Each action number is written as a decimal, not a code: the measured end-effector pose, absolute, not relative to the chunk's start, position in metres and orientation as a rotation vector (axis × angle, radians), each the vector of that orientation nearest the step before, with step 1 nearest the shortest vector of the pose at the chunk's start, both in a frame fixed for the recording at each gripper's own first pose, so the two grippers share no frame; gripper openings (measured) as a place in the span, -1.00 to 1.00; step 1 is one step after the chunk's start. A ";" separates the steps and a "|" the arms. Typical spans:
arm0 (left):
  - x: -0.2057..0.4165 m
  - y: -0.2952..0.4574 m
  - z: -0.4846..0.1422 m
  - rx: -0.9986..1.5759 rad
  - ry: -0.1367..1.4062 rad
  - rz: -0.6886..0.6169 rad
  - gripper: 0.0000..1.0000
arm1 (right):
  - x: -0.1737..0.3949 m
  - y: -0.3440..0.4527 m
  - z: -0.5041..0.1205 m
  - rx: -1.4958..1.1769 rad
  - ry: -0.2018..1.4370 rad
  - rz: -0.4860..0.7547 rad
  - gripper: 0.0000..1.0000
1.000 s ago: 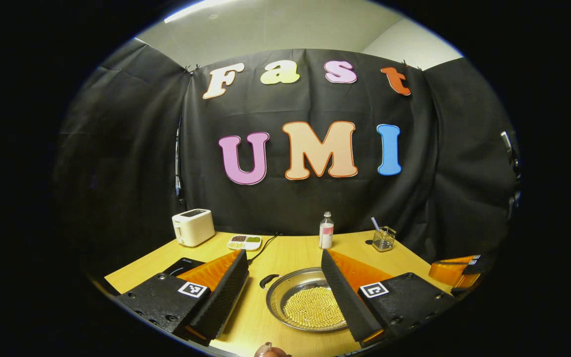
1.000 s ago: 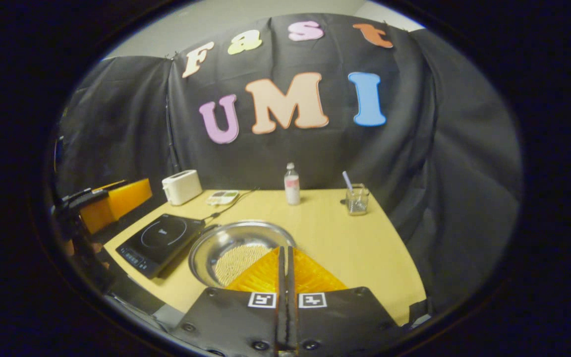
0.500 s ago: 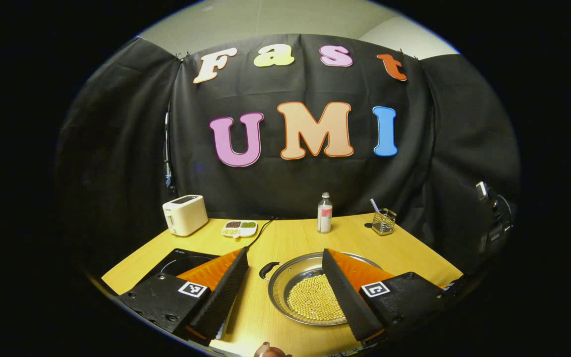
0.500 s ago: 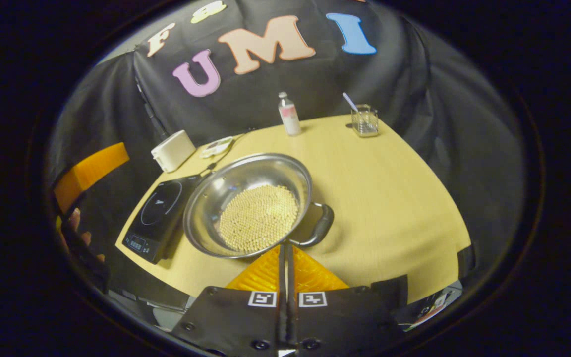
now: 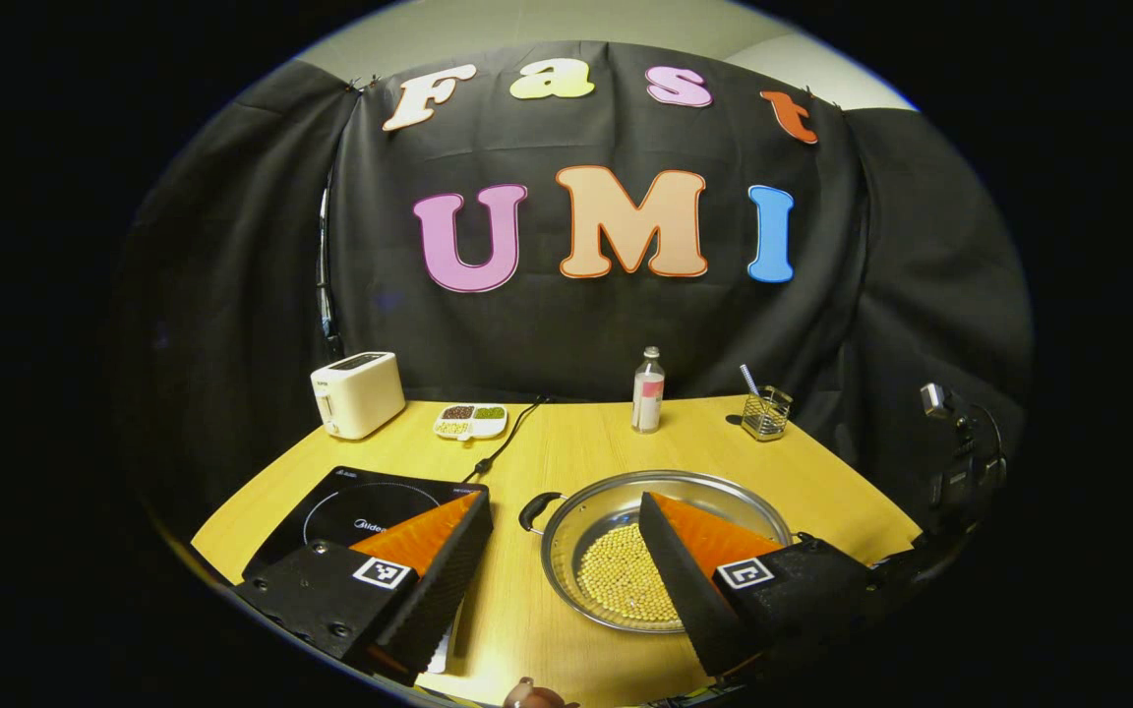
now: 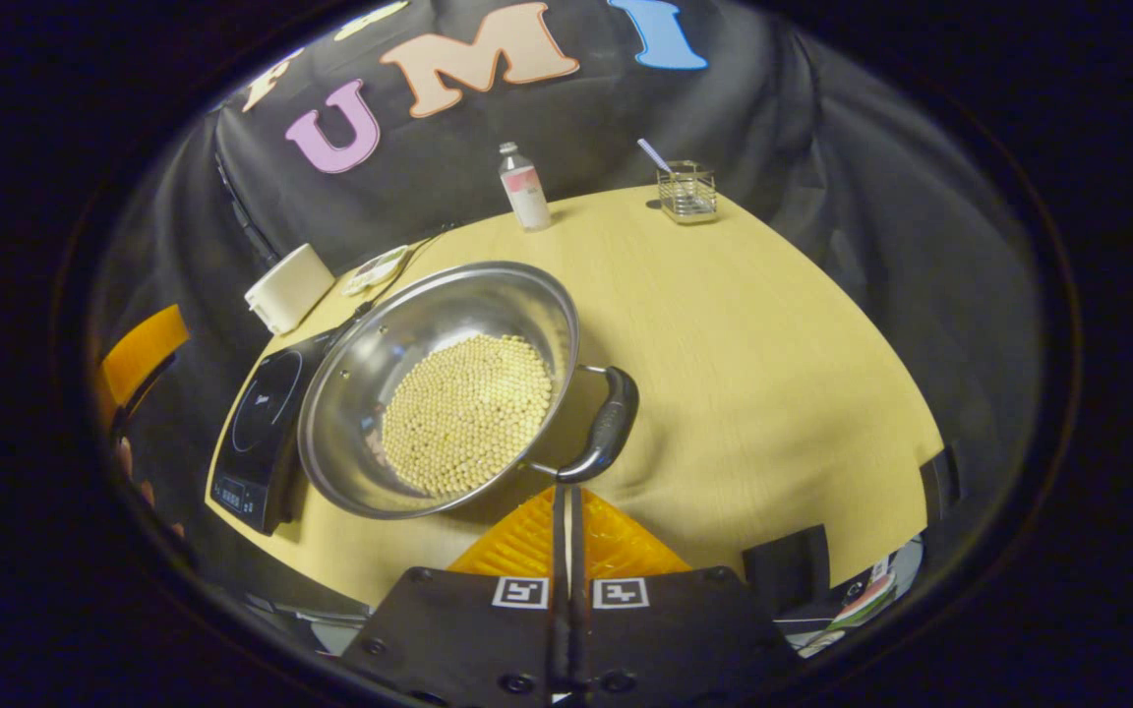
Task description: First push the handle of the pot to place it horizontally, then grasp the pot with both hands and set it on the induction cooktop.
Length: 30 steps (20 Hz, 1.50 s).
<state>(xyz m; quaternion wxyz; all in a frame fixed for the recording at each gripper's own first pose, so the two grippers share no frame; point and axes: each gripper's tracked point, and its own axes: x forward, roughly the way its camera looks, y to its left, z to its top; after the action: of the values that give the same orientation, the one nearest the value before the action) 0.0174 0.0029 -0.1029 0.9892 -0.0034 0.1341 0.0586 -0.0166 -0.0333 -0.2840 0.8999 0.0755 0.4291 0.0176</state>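
- Black cloth walls off a booth around a pale wooden table [image 5: 576,462], seen first from the left gripper view.
- Left gripper [image 5: 566,521] hovers over the table's near edge with its two fingers spread wide, grasping nothing.
- Steel pot [image 5: 616,511] sits on the table between those fingers, nearer the right one, which overlaps its rim; yellow beans [image 5: 616,580] cover its bottom.
- One black pot handle [image 5: 535,511] sticks out on the side toward the induction cooktop [image 5: 360,501], which lies flat just left of the pot, apart from it.
- Behind the cooktop stand a white toaster [image 5: 358,393] and a small divided dish [image 5: 471,421]; behind the pot stand a small bottle [image 5: 647,391] and a glass holder with a straw [image 5: 765,411].
- From the right gripper view, the table [image 6: 773,324] curves away under the right gripper [image 6: 566,506], whose fingers are pressed together with nothing between them.
- Its tips sit just below the pot's near black handle [image 6: 606,425]; I cannot tell whether they touch it.
- Pot [image 6: 409,324] lies ahead and left of the tips, beans [image 6: 468,413] inside, with the cooktop [image 6: 257,413] at its far-left side.
- Toaster [image 6: 288,287] is beyond the cooktop; bottle [image 6: 524,187] and glass holder [image 6: 686,190] stand by the cloth beyond the pot.
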 end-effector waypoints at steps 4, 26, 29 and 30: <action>0.017 0.009 -0.109 -0.011 0.283 0.136 0.95 | -0.011 -0.037 -0.286 0.147 0.884 0.031 -0.94; 0.016 0.023 -0.130 -0.061 0.342 0.212 0.95 | 0.085 -0.084 -0.291 0.036 0.832 0.017 -0.95; 0.017 0.021 -0.131 -0.065 0.342 0.205 0.95 | 0.088 -0.086 -0.281 0.036 0.809 0.009 -0.95; 0.020 0.021 -0.129 -0.067 0.338 0.203 0.95 | 0.087 -0.084 -0.277 0.035 0.798 0.013 -0.95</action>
<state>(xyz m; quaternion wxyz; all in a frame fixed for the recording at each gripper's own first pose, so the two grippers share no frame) 0.0197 0.0212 -0.1295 0.9801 -0.0335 0.1677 0.1009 0.0874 -0.0844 -0.2772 0.9212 0.0168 0.3887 0.0062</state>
